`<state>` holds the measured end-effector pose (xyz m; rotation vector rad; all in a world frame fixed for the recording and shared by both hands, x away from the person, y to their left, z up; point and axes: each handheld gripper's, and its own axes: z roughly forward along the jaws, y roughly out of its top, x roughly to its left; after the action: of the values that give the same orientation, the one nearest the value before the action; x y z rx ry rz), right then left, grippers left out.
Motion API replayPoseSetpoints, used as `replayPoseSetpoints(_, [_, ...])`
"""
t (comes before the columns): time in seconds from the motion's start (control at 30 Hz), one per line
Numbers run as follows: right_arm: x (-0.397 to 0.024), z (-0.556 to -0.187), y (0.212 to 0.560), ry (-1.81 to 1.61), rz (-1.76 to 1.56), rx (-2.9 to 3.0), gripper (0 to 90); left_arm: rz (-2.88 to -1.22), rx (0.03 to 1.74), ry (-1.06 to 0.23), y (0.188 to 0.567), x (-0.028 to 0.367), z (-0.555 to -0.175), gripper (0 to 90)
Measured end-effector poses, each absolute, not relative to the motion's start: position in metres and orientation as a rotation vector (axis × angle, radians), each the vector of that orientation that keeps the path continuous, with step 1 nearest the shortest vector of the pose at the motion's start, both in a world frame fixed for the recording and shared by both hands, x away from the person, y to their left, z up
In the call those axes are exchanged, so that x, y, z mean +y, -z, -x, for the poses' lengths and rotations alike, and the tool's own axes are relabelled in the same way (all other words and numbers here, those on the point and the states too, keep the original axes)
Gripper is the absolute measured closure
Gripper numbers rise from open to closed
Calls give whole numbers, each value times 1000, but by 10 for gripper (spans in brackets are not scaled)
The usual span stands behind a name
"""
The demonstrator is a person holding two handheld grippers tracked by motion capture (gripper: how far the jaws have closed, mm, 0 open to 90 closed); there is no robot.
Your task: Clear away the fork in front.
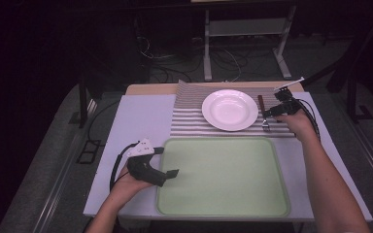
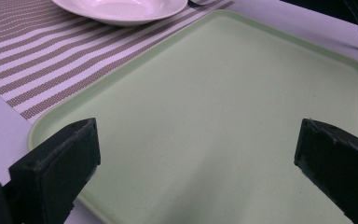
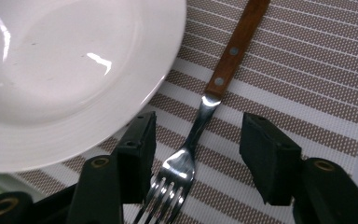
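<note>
The fork [image 3: 193, 140] lies on the striped mat [image 1: 189, 121] just right of the white plate [image 1: 230, 109], its neck between the right gripper's [image 3: 196, 144] part-spread jaws, untouched, while the left gripper [image 2: 196, 154] rests wide open over the bare green tray's [image 1: 223, 179] left edge.

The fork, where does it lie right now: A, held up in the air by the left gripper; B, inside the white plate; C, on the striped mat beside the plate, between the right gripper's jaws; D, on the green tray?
C: the fork lies flat on the striped mat next to the plate, with the right gripper straddling its neck, jaws a gap away on both sides.
</note>
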<state>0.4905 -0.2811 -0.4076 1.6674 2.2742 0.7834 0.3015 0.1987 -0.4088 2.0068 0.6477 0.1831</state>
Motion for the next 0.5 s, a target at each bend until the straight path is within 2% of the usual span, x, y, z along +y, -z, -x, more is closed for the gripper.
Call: replayPoseSetpoints(0.5, [-276,-530,410,-642,-1737,2317,558,-1997,653,-186,407,201,-301,0])
